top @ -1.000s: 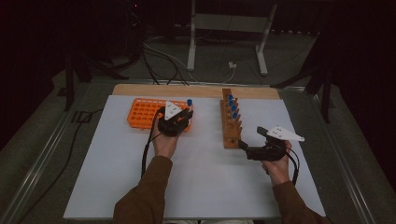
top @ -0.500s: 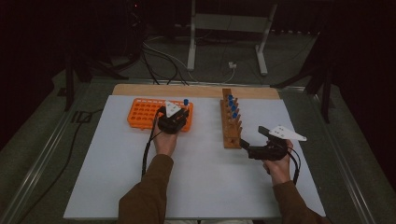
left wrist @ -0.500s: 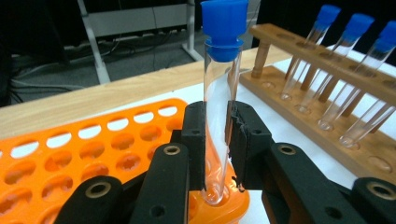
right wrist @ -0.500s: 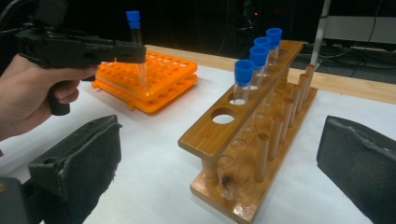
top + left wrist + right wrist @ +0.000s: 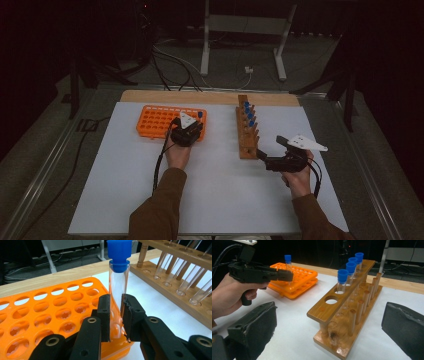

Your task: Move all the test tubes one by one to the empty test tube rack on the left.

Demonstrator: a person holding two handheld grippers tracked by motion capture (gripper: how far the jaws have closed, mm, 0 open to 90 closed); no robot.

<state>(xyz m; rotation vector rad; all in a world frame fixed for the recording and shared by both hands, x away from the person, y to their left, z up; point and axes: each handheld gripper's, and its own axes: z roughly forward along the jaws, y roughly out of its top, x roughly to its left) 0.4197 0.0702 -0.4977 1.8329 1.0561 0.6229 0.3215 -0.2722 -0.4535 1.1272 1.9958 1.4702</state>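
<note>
My left gripper is shut on a clear test tube with a blue cap, held upright at the right-hand end of the orange tube rack. The tube's lower end is hidden behind the jaws. In the high view the left gripper sits at the orange rack's right end, blue cap above it. A wooden rack stands mid-table with several blue-capped tubes in its far holes. My right gripper is open, its jaws either side of the wooden rack's near end, touching nothing.
Racks and hands are on a white mat over a wooden tabletop. The two nearest top holes of the wooden rack hold no tube. Beyond the table stand a metal frame and loose cables on the floor.
The left gripper has sunk a little with the capped tube, closer to the orange rack. The right hand has stayed where it was.
</note>
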